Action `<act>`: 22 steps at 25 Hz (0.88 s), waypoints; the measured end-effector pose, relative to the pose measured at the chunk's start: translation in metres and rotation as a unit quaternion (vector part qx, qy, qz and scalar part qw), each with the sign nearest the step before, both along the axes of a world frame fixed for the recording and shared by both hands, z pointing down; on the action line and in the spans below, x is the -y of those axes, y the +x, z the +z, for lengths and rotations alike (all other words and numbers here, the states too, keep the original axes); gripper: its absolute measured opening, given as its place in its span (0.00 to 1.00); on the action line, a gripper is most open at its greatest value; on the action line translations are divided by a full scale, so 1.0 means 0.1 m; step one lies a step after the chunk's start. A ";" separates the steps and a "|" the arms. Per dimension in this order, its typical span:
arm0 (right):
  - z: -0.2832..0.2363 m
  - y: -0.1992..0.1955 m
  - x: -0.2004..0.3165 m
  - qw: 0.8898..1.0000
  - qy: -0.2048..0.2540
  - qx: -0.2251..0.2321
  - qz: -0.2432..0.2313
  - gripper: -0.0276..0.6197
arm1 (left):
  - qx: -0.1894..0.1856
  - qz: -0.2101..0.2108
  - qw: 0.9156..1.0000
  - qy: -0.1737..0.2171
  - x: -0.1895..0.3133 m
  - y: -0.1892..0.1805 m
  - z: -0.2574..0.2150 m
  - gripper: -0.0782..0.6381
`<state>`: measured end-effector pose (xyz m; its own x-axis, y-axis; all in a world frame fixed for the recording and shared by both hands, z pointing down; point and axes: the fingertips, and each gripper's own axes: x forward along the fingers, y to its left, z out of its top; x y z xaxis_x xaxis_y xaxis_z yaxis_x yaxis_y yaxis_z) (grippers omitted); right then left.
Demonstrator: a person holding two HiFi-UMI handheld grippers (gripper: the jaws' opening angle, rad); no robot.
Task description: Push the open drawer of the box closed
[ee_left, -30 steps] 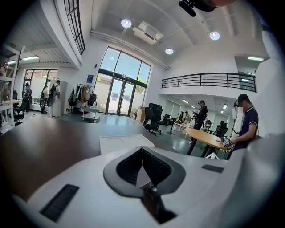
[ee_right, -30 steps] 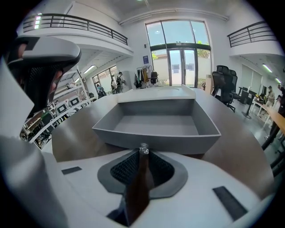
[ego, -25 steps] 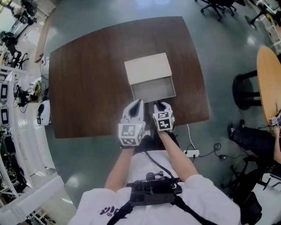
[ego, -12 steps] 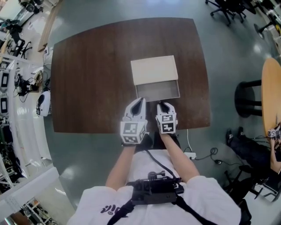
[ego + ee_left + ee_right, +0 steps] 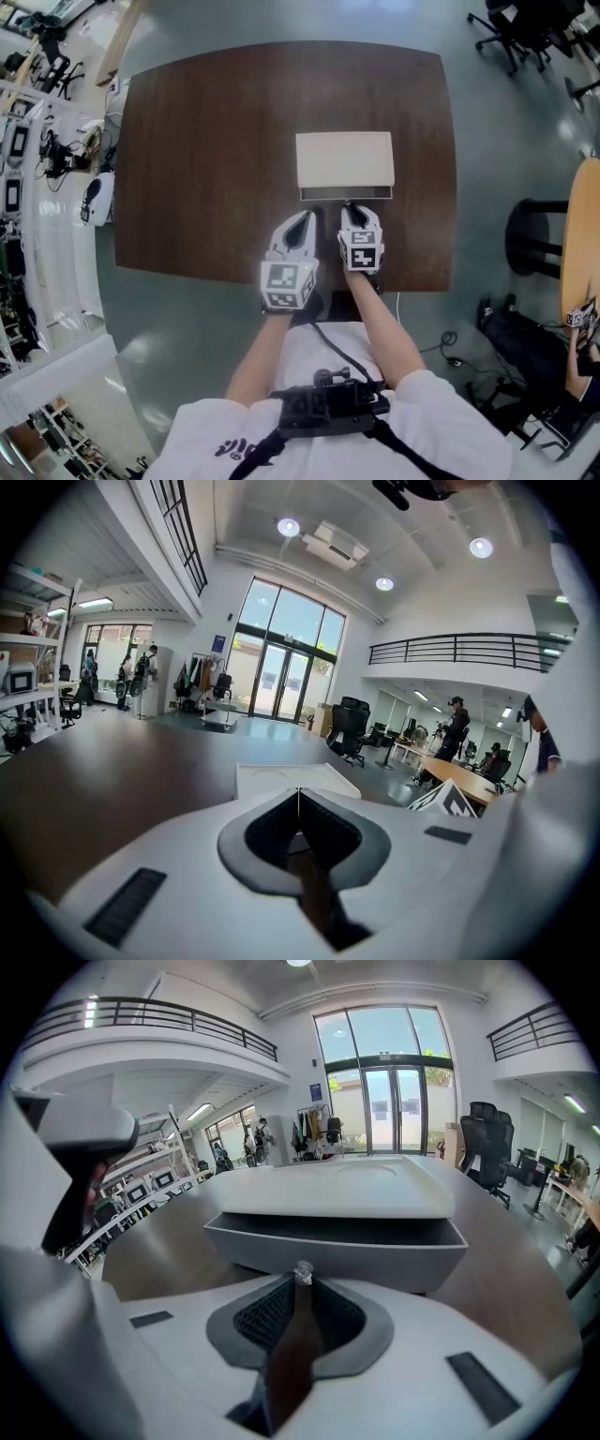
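A white box (image 5: 344, 159) sits on the dark wooden table (image 5: 206, 141). Its grey drawer (image 5: 345, 194) sticks out toward me by only a narrow strip. My right gripper (image 5: 351, 209) is at the middle of the drawer front (image 5: 336, 1251), its jaw tips shut on the small silver knob (image 5: 302, 1272). Beside it on the left, my left gripper (image 5: 305, 218) hovers over the table, shut and holding nothing, just short of the box (image 5: 291, 778).
The table's near edge (image 5: 281, 278) runs under both grippers. Office chairs (image 5: 525, 28) stand at the far right, a round wooden table (image 5: 581, 234) at the right, shelves with equipment (image 5: 28, 141) at the left. Cables (image 5: 450, 337) lie on the floor.
The drawer has slid from well open to almost closed. My right gripper has moved forward with it, and the left gripper has followed a little.
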<state>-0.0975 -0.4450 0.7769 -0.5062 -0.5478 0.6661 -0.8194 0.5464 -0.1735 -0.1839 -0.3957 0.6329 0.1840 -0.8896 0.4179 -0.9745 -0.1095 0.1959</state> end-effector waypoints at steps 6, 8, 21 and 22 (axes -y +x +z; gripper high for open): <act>0.00 -0.15 0.30 1.000 0.005 0.003 -0.004 0.14 | 0.004 -0.016 1.000 -0.009 0.00 -0.15 0.07 0.12; 0.02 -0.15 0.32 1.000 0.000 -0.003 -0.007 0.14 | 0.005 -0.018 1.000 -0.010 0.00 -0.16 0.05 0.12; -0.18 -0.12 -0.19 0.999 0.000 0.030 0.034 0.11 | 0.012 0.021 0.999 0.032 -0.18 -0.28 -0.25 0.12; -0.28 -0.11 -0.25 0.998 0.008 0.040 0.040 0.05 | 0.012 0.025 0.999 0.038 -0.20 -0.30 -0.30 0.12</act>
<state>-0.1089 -0.4202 0.7486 -0.5107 -0.5994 0.6163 -0.8449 0.4824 -0.2310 -0.2137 -0.3753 0.6032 0.2207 -0.9090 0.3536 -0.9715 -0.1730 0.1619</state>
